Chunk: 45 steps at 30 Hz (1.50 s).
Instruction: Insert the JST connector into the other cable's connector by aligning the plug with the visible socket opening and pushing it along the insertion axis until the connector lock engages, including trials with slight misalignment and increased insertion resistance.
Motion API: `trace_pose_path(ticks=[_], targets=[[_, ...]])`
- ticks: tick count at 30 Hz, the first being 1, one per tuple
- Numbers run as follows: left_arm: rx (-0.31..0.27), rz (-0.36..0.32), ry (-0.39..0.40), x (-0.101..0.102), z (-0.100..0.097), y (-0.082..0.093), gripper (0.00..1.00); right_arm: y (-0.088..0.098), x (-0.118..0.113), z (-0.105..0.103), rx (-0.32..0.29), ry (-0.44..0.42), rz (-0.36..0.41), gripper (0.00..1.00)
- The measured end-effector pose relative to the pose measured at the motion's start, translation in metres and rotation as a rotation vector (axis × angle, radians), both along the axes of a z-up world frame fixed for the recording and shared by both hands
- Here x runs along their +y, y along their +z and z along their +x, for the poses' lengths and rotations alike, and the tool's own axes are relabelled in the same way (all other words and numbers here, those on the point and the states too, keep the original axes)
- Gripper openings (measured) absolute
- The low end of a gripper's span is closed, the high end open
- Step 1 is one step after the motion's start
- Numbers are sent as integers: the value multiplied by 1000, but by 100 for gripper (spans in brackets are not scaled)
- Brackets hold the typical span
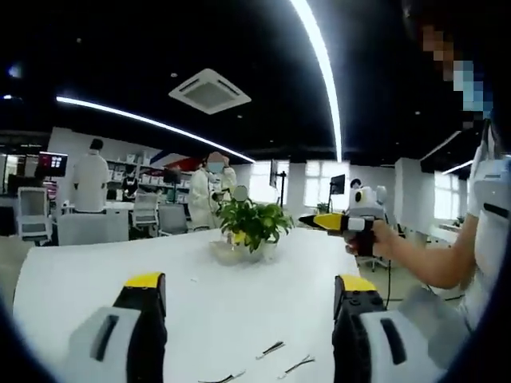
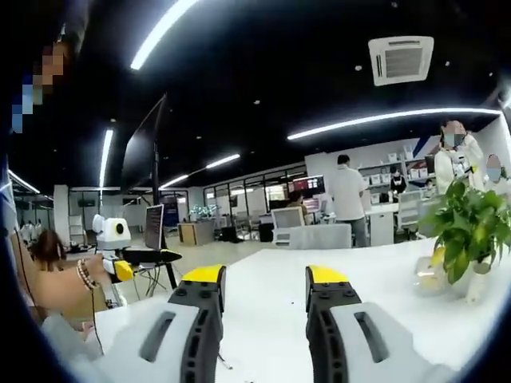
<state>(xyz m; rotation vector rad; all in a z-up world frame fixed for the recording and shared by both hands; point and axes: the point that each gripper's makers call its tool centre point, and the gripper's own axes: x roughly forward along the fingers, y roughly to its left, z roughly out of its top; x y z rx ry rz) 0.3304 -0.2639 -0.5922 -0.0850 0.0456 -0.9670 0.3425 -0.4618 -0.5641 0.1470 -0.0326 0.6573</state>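
Observation:
Three short thin cables with small connectors lie on the white table (image 1: 96, 271) near its front edge: one (image 1: 271, 349), another (image 1: 297, 365) and a third (image 1: 227, 377). My left gripper (image 1: 250, 283) hovers above them with its yellow-tipped jaws wide apart and nothing between them. It also shows at the left of the right gripper view (image 2: 120, 267), held by a hand with a bracelet. My right gripper (image 2: 265, 278) is open over the table, its jaws empty. In the left gripper view the right gripper (image 1: 323, 221) is held up in the air at the right, away from the cables.
A potted green plant (image 1: 251, 223) in a glass vase stands mid-table, also visible as the plant (image 2: 471, 231) at the right. The person holding the grippers stands at the table's right end (image 1: 487, 231). Behind are office chairs, desks, monitors and people in white coats.

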Motion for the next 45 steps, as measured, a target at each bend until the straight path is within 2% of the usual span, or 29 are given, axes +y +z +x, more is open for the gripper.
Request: trace_pose_path(ticks=[1, 4, 6, 7, 9, 12, 14, 17, 19, 20, 22, 24, 27, 30, 32, 35, 38, 41, 45], targets=[[10, 24, -7, -3, 3, -9, 84, -4, 2, 3, 9, 6, -5, 37], [15, 119, -46, -8, 7, -35, 82, -24, 10, 10, 11, 47, -93, 31], [20, 147, -61, -11, 11, -48, 79, -38, 17, 15, 31, 76, -125, 29], [28, 151, -68, -12, 12, -53, 78, -45, 20, 17, 52, 93, -131, 29], [84, 139, -86, -14, 15, -65, 78, -63, 27, 20, 133, 127, -127, 31], [88, 161, -92, -15, 21, -79, 76, -76, 35, 24, 120, 153, -188, 31], [85, 185, -103, -16, 24, -90, 74, -87, 40, 26, 129, 174, -216, 29], [113, 202, -131, -19, 24, -107, 69, -105, 49, 28, 149, 203, -261, 26], [120, 209, -139, -20, 25, -115, 64, -117, 54, 29, 157, 217, -278, 26], [124, 233, -152, -21, 25, -123, 64, -122, 56, 31, 160, 220, -279, 24], [139, 259, -123, -19, 33, -135, 66, -132, 62, 33, 200, 235, -260, 21], [137, 265, -118, -21, 36, -142, 67, -145, 70, 34, 212, 248, -290, 21], [161, 278, -125, -26, 36, -157, 61, -160, 79, 34, 227, 256, -313, 22], [145, 410, -138, -25, 34, -185, 56, -175, 89, 28, 234, 280, -357, 22], [164, 431, -132, -27, 33, -196, 54, -186, 92, 26, 242, 296, -383, 20], [193, 424, -144, -33, 27, -206, 53, -201, 93, 23, 266, 304, -405, 21], [190, 436, -147, -44, 17, -209, 48, -213, 93, 21, 285, 304, -421, 21], [185, 469, -160, -45, 14, -218, 42, -226, 94, 17, 311, 313, -435, 21], [194, 482, -158, -45, 16, -225, 41, -246, 96, 10, 349, 339, -506, 21]])
